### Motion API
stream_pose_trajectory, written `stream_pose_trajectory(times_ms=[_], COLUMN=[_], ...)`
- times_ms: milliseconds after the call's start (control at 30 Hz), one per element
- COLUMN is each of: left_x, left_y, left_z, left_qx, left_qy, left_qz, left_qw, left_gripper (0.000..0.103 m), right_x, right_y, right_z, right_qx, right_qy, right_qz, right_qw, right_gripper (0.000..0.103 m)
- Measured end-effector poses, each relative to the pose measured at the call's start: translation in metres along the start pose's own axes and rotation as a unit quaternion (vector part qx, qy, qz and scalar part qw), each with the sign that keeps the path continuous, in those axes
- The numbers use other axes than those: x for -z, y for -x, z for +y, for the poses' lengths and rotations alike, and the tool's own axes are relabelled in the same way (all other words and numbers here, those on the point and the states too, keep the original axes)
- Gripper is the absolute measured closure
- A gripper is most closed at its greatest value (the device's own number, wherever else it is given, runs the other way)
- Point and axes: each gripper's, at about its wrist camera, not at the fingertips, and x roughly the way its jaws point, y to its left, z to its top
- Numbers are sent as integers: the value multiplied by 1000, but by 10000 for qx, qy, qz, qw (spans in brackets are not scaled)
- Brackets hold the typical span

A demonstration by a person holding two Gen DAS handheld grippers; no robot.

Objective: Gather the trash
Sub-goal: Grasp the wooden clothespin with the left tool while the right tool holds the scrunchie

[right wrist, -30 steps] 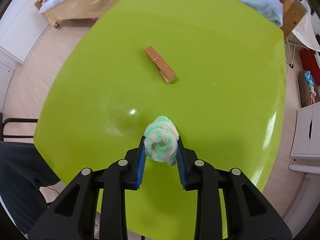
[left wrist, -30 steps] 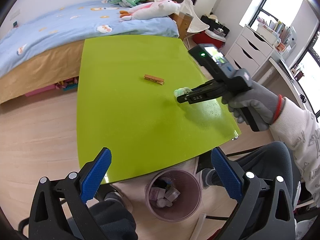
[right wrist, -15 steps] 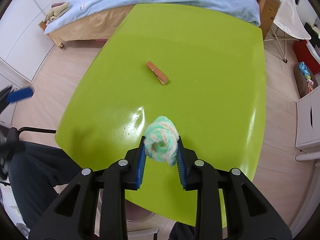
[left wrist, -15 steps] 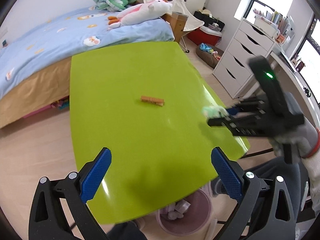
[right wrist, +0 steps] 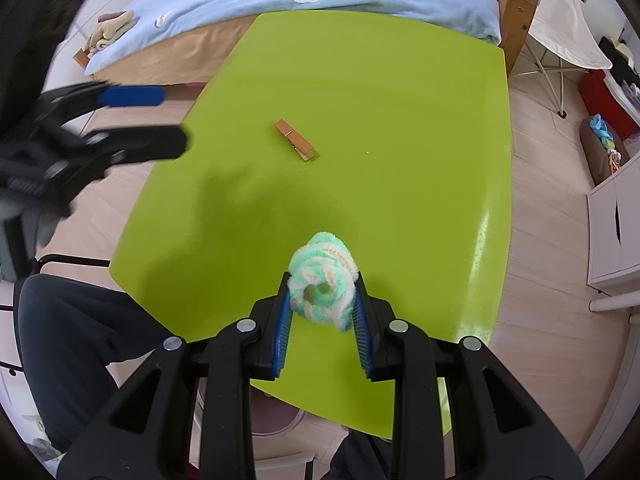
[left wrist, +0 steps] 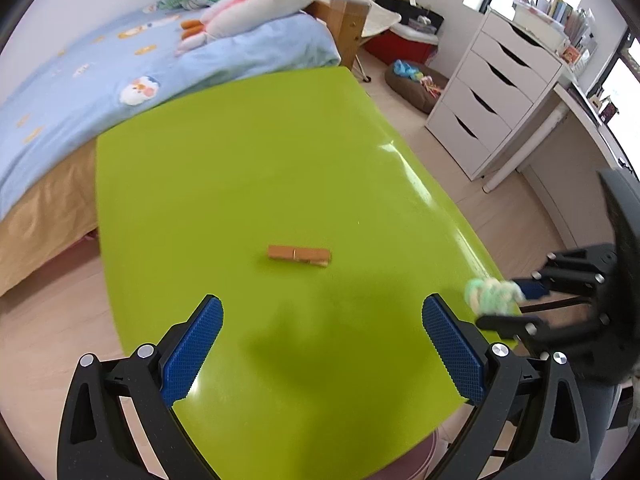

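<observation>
Right tongs clamped on green-white yarn ball, lower centre. Left tongs spread wide, nothing gripped. Clothespin mid-frame on tabletop.

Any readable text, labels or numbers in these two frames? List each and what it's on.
None readable.
Books and cards on the white drawer unit: print too small and blurred.
Left gripper body: motion-blurred, any marking illegible.
Clothespin, yarn ball, green table: no markings visible.

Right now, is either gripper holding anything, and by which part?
The right gripper clamps the fluffy green-and-white coil by its two opposite sides. The left gripper is open, holding nothing.
</observation>
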Motion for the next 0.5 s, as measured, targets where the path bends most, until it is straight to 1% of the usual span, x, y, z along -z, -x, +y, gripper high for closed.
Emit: stream_pose_trajectory(times_ms=[67,200,333,500], left_x=[-10,-26,-35,-39], left_y=[-14,-44,-73,-101], left_z=[2,9,12,9], left_qx=[53,9,-105,-233], left_qy=[-2,42,-11,-156], left_qz=[164,561,896,1211], left_qw=[9999,9984,9959,9922], left_gripper=[7,7,7,7], right_x=[0,0,1,3], right_y=[-1,-3,-4,-6], right_z=[-2,-5,-9,-15], right_qx=[-2,-4,17,59], right_qy=[-13,-34,-57,-82], right_qz=[10,28,55,102], right_qw=[10000,10000,10000,9999], right_gripper=[75,75,75,75])
